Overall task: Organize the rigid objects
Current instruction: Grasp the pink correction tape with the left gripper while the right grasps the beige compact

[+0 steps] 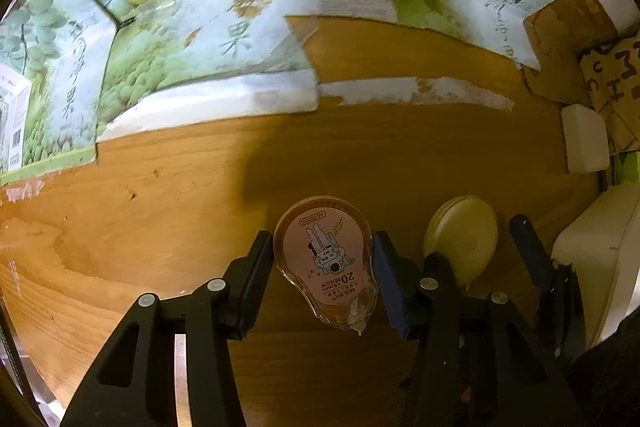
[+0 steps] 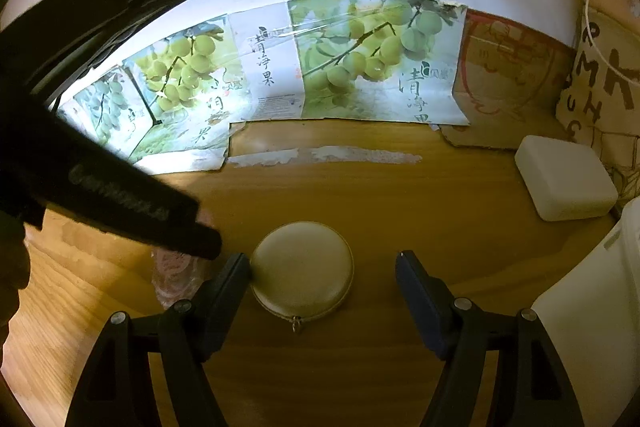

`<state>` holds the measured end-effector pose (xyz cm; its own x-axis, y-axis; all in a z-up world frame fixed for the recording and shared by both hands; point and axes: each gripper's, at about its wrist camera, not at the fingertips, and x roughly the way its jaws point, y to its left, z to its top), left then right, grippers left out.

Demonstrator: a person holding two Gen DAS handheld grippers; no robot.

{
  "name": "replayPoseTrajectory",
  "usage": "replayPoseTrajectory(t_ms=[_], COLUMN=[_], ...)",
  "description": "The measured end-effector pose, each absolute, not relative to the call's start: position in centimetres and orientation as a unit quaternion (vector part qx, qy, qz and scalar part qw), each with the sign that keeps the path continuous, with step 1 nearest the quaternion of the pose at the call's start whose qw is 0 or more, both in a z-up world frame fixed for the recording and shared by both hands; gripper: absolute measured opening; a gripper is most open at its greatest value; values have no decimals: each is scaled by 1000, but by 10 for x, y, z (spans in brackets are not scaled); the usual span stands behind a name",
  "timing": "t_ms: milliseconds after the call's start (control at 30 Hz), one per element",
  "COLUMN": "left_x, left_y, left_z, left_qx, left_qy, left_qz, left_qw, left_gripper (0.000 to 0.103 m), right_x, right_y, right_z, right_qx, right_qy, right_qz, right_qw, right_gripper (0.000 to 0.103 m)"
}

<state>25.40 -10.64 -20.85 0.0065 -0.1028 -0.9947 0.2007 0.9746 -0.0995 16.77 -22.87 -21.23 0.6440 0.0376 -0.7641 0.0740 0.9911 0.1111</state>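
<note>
A correction tape dispenser (image 1: 326, 259), clear with a pink rabbit label, lies flat on the wooden table (image 1: 160, 227). My left gripper (image 1: 322, 261) points straight down, and its pads press on both sides of the dispenser. To its right lies a round cream zip case (image 1: 460, 239). In the right wrist view this case (image 2: 302, 267) sits between the jaws of my right gripper (image 2: 324, 275), which is open. The left finger (image 2: 236, 279) is at the case's edge and the right finger stands well apart. The left tool's black frame (image 2: 100, 187) hides most of the dispenser (image 2: 172, 275).
A white rectangular block (image 2: 564, 179) lies at the back right. A large white container (image 2: 592, 327) stands at the right edge. Grape-printed cardboard (image 2: 360, 67) lines the back, and lettered brown cardboard (image 2: 600, 79) the right side. Torn white paper (image 2: 340, 155) sticks to the table.
</note>
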Motion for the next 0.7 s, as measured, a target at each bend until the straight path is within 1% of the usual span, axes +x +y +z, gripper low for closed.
replayPoseTrajectory(t_ms=[133, 200, 267, 467, 533, 700], left_x=[251, 248, 242, 224, 217, 202], left_y=[-98, -90, -82, -64, -59, -49], left_z=[-208, -205, -204, -199, -197, -190], left_qx=[23, 12, -2, -11, -19, -28], left_qy=[699, 698, 698, 699, 701, 700], left_qz=[-101, -97, -98, -89, -87, -88], left_qw=[707, 709, 709, 709, 708, 708], left_gripper=[53, 53, 53, 53, 53, 53], right_x=[170, 172, 174, 177, 178, 179], right_y=[-232, -230, -228, -227, -227, -227], right_z=[-213, -213, -213, -214, -214, -214], right_qx=[80, 79, 74, 75, 74, 70], right_qy=[425, 424, 425, 430, 430, 434], right_qz=[-14, -13, -13, -3, 3, 8], right_qw=[901, 902, 902, 900, 900, 898], right_gripper=[75, 71, 70, 59, 53, 53])
